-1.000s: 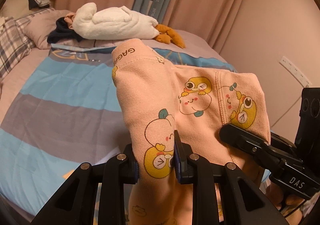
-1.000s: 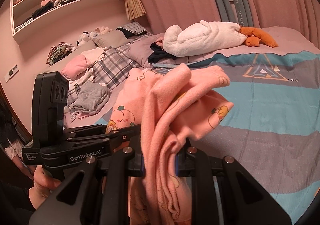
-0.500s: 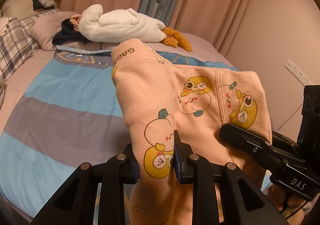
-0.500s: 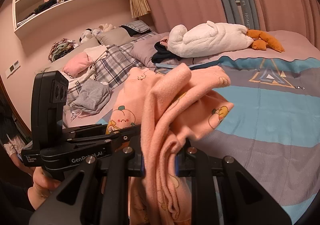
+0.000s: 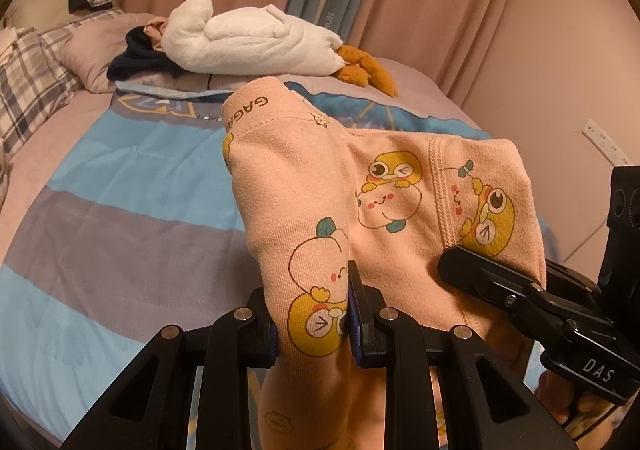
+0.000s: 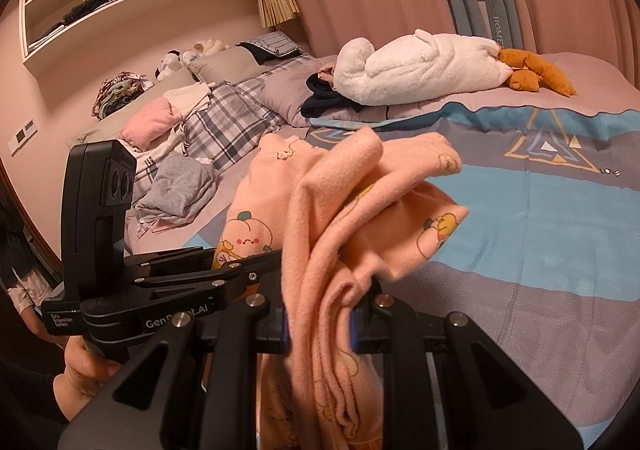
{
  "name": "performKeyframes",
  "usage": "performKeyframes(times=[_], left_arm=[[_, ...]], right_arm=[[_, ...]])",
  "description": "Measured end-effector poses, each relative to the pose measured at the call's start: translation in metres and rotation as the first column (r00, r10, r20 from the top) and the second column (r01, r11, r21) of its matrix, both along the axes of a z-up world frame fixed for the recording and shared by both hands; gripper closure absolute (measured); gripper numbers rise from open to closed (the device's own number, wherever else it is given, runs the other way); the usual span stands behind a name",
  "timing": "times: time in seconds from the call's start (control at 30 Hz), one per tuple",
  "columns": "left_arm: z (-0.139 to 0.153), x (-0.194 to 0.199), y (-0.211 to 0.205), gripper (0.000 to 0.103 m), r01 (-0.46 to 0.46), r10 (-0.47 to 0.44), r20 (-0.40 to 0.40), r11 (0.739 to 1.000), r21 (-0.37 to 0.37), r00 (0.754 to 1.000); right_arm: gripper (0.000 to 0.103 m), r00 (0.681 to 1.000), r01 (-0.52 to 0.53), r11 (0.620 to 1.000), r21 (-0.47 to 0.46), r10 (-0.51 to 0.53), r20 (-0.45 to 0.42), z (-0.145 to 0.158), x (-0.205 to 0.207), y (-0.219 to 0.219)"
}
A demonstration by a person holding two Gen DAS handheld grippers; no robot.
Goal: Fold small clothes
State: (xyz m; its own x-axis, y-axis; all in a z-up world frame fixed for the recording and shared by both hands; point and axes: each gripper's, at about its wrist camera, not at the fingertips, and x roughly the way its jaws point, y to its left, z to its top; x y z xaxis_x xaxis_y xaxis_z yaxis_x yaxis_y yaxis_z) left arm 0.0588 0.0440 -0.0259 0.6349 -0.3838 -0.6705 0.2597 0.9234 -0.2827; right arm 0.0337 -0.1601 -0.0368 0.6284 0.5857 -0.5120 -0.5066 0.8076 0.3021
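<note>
Since the earlier frames the bed (image 5: 120, 218) and the white plush goose (image 5: 248, 42) have slid a little across both views while the pink garment (image 5: 360, 190) sits in the tongs just as it did, so the pair of hands has drifted over the bed without any change of grip. The striped blanket (image 6: 540, 230) offers a wide bare patch ahead, well apart from the heap of clothes (image 6: 176, 190) near the pillows, and that looks the sensible place to lay the piece down. The garment hangs in the air between the two tools, bunched and doubled over. The left gripper (image 5: 312, 314) is clamped on a fold printed with a yellow cartoon figure; the right gripper (image 6: 320, 326) is clamped on a thick gathered wad of the same cloth. To do this step well, I judge the hands should draw apart so the cloth goes taut and flat before it meets the blanket, then lower both ends together, keeping the waistband edge (image 5: 248, 110) straight. The wad in the right tongs risks carrying extra layers into the fold, so it may need regripping.
</note>
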Motion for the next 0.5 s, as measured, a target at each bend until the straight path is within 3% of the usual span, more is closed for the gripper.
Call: performKeyframes(times=[0.5], left_arm=[[-0.014,0.035,0.006,0.079,-0.010,0.011,-0.030,1.000,0.018,1.000]], right_arm=[[0.082,1.000,0.001,1.000,-0.006,-0.001,-0.021,-0.014,0.034,0.012]])
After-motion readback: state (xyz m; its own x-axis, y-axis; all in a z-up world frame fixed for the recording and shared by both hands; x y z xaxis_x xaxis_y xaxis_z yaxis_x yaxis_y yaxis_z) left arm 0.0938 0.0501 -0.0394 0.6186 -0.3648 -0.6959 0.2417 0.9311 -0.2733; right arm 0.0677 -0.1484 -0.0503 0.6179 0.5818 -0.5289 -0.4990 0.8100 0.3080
